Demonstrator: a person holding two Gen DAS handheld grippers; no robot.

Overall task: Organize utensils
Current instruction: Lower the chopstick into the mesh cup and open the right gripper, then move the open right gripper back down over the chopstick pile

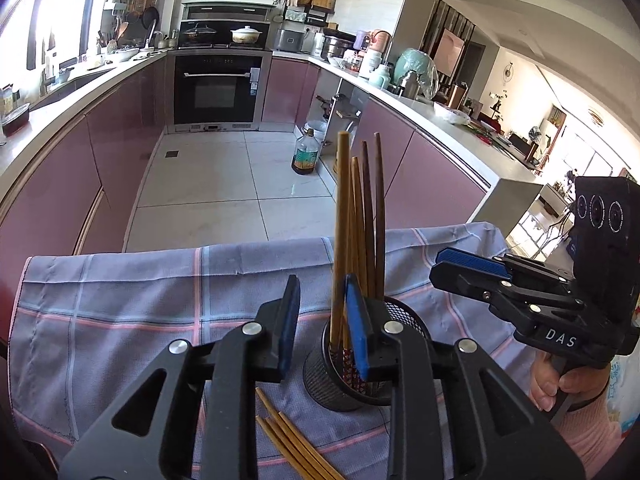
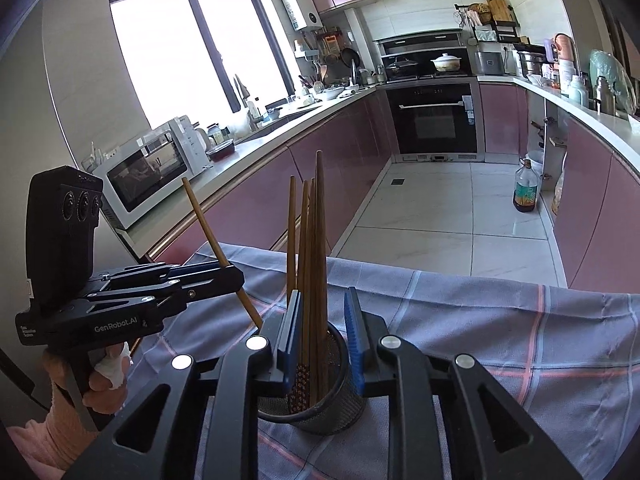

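A black mesh holder point(image 1: 360, 372) stands upright on the table's plaid cloth point(image 1: 120, 300), loaded with several chopsticks point(image 1: 362, 216) pointing up. The left tongs point(image 1: 322, 328) are released: a light chopstick point(image 1: 340, 240) stands between the blue pads without visible contact, its lower end in the holder. The right tongs point(image 2: 322, 340) are also released, straddling the standing bundle above the holder's rim. Loose chopsticks point(image 1: 292, 440) lie on the cloth just beside the holder.
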